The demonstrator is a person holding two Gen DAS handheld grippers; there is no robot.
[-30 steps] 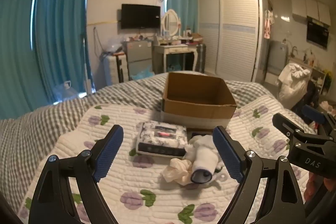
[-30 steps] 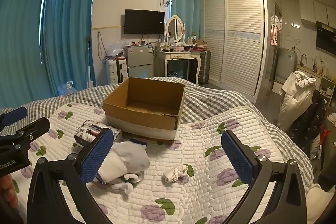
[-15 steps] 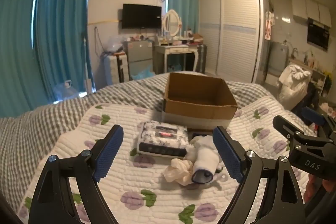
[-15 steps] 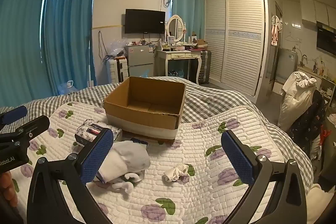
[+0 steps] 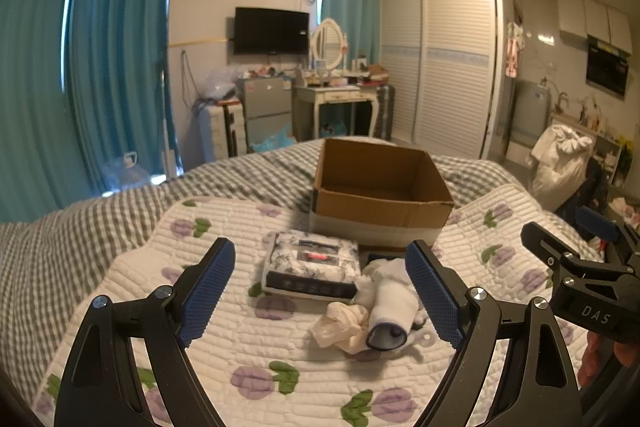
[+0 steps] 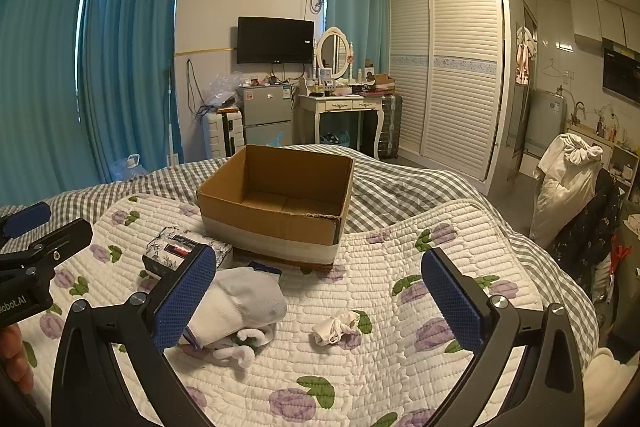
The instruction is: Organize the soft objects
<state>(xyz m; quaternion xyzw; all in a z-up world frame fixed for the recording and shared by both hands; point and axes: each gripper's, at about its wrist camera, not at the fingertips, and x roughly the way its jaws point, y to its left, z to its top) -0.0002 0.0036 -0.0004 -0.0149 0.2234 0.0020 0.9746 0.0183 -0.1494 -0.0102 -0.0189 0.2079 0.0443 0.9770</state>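
An open, empty cardboard box (image 5: 380, 187) (image 6: 280, 199) stands on the quilted bed. In front of it lie a floral packaged bundle (image 5: 310, 263) (image 6: 176, 249), a rolled white sock (image 5: 390, 311) (image 6: 236, 307), a cream crumpled cloth (image 5: 340, 321) and a small white crumpled cloth (image 6: 334, 325). My left gripper (image 5: 320, 295) is open and empty, hovering short of the bundle and sock. My right gripper (image 6: 320, 301) is open and empty above the small white cloth; it also shows at the right of the left wrist view (image 5: 580, 279).
The flowered white quilt (image 6: 400, 267) lies over a grey checked blanket (image 5: 100, 227). Beyond the bed stand a dressing table (image 6: 340, 107), a small fridge (image 6: 266, 115), a wardrobe (image 6: 448, 75) and teal curtains. A chair piled with clothes (image 6: 568, 187) stands at the right.
Both grippers have crept slightly forward; the objects on the bed have not moved.
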